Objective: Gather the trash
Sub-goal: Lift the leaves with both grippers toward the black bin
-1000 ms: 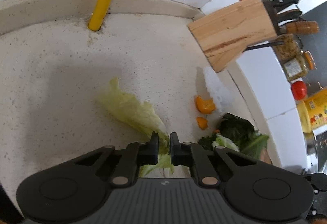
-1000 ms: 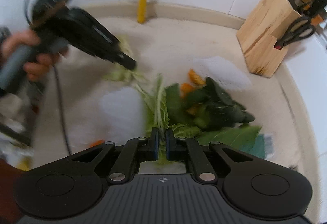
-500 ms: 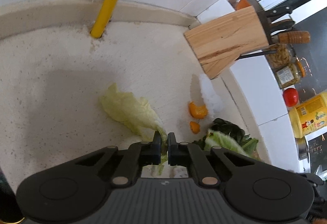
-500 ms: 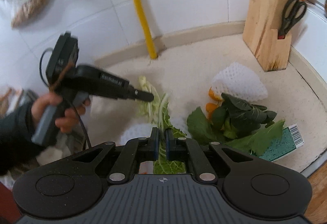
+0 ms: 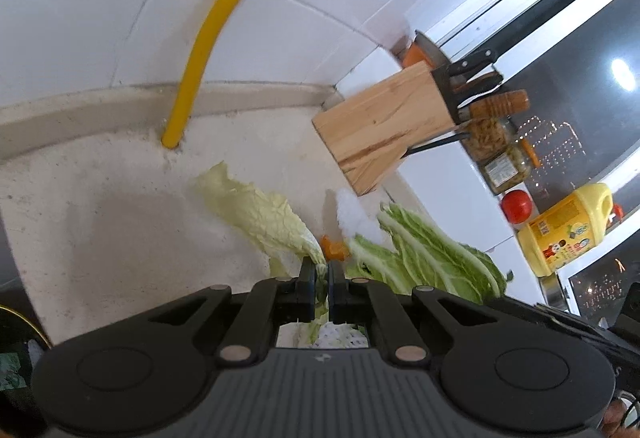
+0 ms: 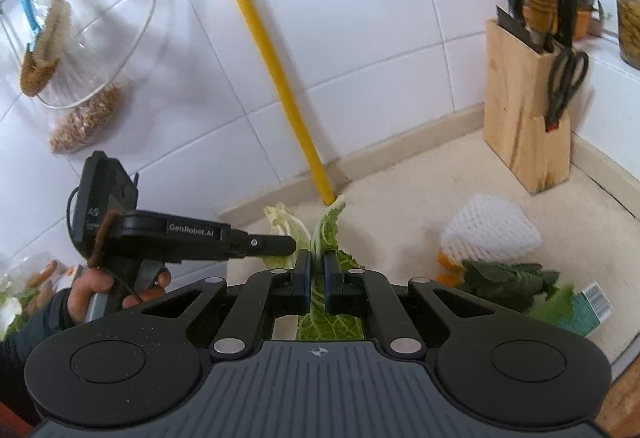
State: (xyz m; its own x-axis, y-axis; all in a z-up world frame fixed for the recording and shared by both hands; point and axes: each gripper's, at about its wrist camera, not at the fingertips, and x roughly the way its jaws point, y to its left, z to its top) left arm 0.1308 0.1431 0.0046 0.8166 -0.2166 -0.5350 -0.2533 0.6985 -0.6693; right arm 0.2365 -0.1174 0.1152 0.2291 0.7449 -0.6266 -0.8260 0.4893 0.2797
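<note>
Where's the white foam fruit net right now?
In the right wrist view the white foam net lies on the counter at right, in front of the knife block, with orange peel and dark leaves beside it.

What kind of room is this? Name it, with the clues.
Most likely a home kitchen: a wooden knife block with knives and scissors stands on a speckled countertop against a white tiled wall, and cabbage leaves and other vegetable scraps lie on it.

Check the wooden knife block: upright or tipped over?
Upright. In the right wrist view the knife block stands on its base on the counter, handles pointing up.
</note>
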